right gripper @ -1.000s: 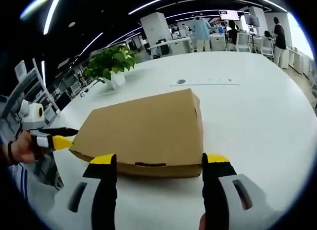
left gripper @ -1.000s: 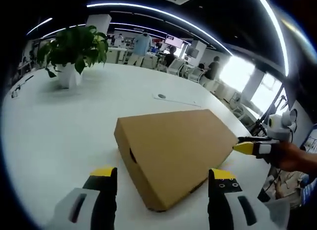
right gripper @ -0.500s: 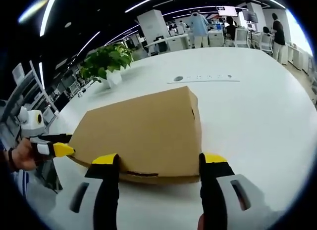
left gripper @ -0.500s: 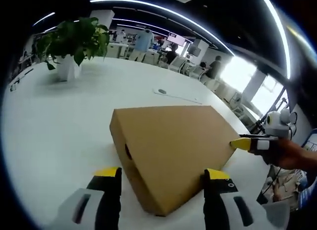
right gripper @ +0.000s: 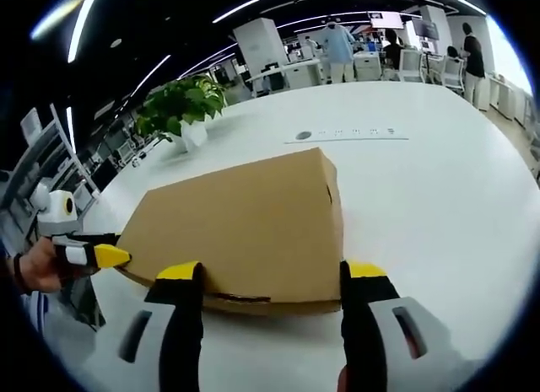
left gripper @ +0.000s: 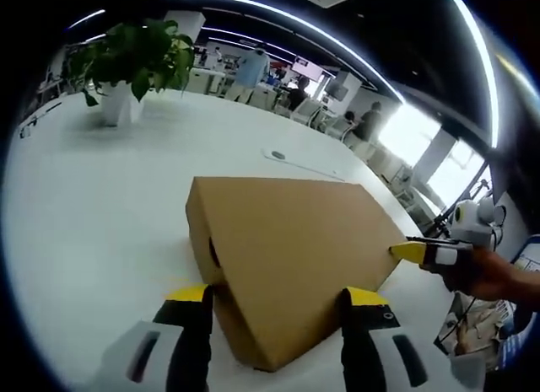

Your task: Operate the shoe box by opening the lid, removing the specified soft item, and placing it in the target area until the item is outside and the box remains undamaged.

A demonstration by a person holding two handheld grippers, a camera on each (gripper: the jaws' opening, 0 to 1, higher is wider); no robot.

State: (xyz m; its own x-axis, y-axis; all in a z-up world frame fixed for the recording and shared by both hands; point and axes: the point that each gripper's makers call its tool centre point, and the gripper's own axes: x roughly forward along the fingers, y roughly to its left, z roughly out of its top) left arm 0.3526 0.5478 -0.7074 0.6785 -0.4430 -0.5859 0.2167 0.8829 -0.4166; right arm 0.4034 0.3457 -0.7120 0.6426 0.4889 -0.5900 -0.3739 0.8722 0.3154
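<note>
A closed brown cardboard shoe box (left gripper: 295, 257) (right gripper: 245, 228) lies flat on the white table (left gripper: 84, 206). My left gripper (left gripper: 274, 298) is open, its yellow-tipped jaws straddling the box's near corner. My right gripper (right gripper: 270, 272) is open too, its jaws flanking the box's near long edge. In the left gripper view the right gripper (left gripper: 418, 253) reaches the box's far right corner, held by a hand. In the right gripper view the left gripper (right gripper: 105, 257) touches the box's left corner. The soft item is hidden inside.
A potted green plant (left gripper: 135, 63) (right gripper: 186, 105) stands at the table's far side. A small round disc with a thin strip (left gripper: 277, 155) (right gripper: 305, 136) lies beyond the box. Several people, desks and chairs (right gripper: 363, 55) fill the room behind.
The left gripper has moved closer to the box, so the box corner now sits between its jaws. The right gripper has barely shifted.
</note>
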